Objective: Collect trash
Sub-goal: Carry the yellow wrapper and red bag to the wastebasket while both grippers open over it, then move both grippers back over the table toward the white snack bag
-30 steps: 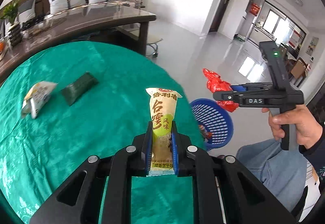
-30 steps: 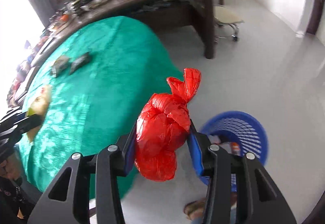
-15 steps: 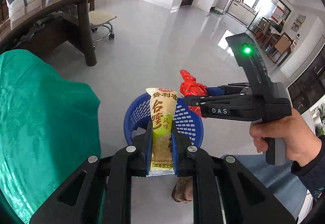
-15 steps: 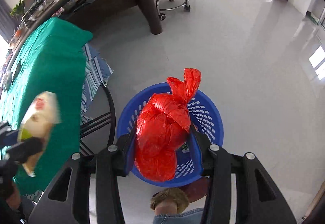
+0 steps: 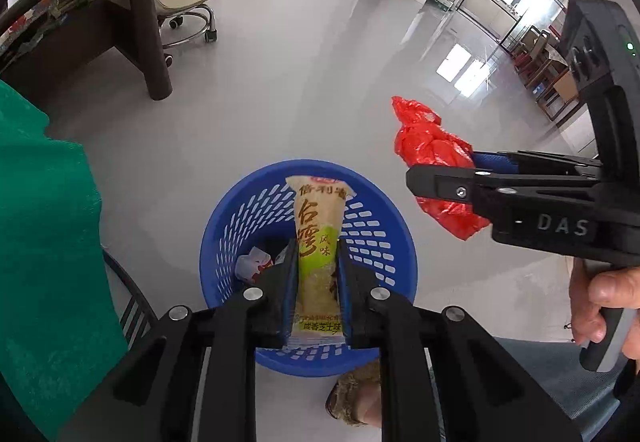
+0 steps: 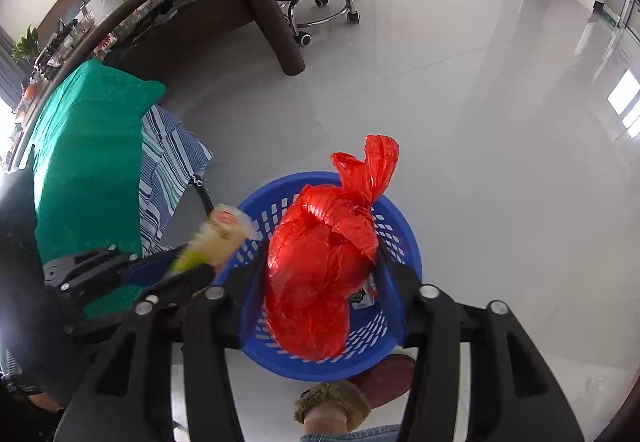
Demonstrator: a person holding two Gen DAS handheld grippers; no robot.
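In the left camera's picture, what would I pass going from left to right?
Green tablecloth → blue basket → snack packet in the left tongs → red bag → right tongs → the person's hand.

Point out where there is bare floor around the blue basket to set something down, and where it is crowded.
Bare grey tiled floor stretches beyond the blue slotted plastic basket, between it and the dark wooden desk leg, and out to its right. It is crowded on the near side by the slippered foot and on the left by the green tablecloth.
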